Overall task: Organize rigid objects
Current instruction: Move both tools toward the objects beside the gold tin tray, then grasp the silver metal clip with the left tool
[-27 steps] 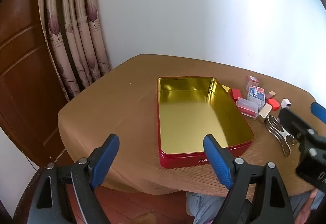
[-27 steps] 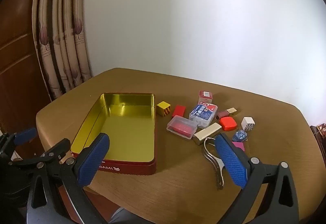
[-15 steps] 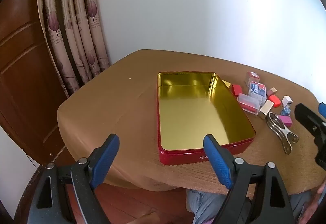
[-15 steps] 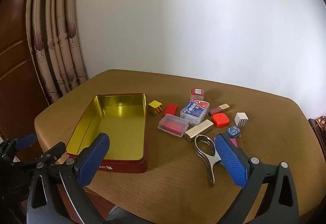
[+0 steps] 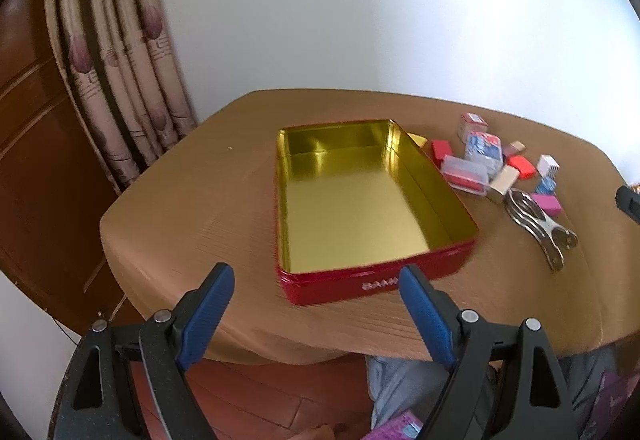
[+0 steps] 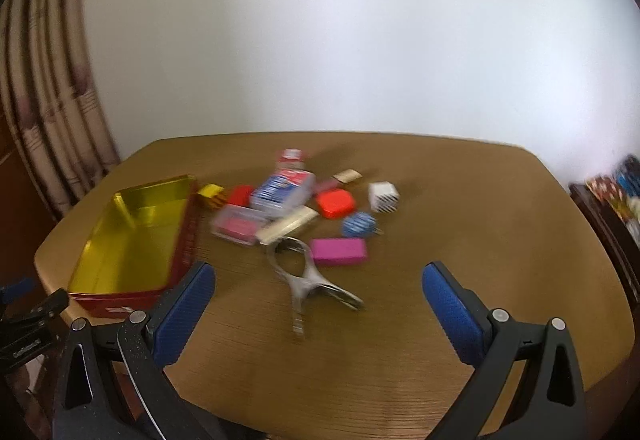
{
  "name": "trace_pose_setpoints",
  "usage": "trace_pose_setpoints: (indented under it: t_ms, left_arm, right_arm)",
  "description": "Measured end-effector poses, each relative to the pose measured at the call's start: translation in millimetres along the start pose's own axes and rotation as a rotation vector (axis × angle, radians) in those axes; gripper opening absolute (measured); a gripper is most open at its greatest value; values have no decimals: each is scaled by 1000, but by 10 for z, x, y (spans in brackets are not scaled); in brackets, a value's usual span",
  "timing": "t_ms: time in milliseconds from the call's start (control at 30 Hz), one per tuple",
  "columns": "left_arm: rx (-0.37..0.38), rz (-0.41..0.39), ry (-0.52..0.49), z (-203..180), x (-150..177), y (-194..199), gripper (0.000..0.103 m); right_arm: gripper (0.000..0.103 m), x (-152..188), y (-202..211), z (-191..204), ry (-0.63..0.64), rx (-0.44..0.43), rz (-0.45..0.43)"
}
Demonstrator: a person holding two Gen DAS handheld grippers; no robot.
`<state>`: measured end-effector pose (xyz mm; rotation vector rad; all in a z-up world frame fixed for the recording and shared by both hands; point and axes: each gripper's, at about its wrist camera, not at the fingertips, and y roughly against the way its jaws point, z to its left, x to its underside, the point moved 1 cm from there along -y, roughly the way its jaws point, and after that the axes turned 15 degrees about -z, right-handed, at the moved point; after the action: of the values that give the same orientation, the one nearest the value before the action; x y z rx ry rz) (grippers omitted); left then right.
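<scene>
A red tin [image 5: 372,207] with a gold inside lies open on the brown desk [image 5: 200,215], holding nothing. To its right sits a loose cluster of small things: a clear case with red contents [image 6: 237,226], a blue-and-white packet [image 6: 282,191], an orange-red block [image 6: 336,203], a white cube with black stripes [image 6: 383,195], a blue round piece [image 6: 359,224], a gold bar [image 6: 287,226] and a magenta block [image 6: 339,251]. A metal clip [image 6: 310,280] lies nearest the desk's front edge, just beside the magenta block.

The left gripper [image 5: 312,302] hovers off the near edge of the desk, in front of the tin, jaws wide and holding nothing. The right gripper [image 6: 316,302] hangs above the desk in front of the clip, jaws also wide, gripping nothing. A patterned curtain [image 5: 120,79] hangs at the left wall.
</scene>
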<state>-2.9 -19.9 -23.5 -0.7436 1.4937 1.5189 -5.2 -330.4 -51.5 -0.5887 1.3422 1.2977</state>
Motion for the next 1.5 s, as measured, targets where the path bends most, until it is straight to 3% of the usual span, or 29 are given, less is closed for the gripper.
trace_pose_setpoints:
  t_ms: [233, 600, 767, 1067, 1333, 1500]
  left_arm:
    - [19, 16, -79, -287, 39, 25, 87]
    - [77, 76, -100, -647, -67, -75, 87]
    - [142, 131, -109, -886, -122, -170, 87]
    - [338, 280, -52, -1651, -239, -501, 87]
    - [386, 395, -1, -2014, -244, -857, 87]
    - [403, 466, 163, -1899, -314, -1148, 87]
  right_arm:
    - [103, 79, -49, -408, -53, 48, 31]
    - [103, 98, -99, -667, -60, 42, 61]
    - [103, 46, -111, -844, -49, 52, 77]
    - [103, -13, -132, -1296, -110, 90, 98]
    - [103, 90, -191, -1503, -166, 90, 128]
    - [103, 166, -240, -1558, -188, 81, 147]
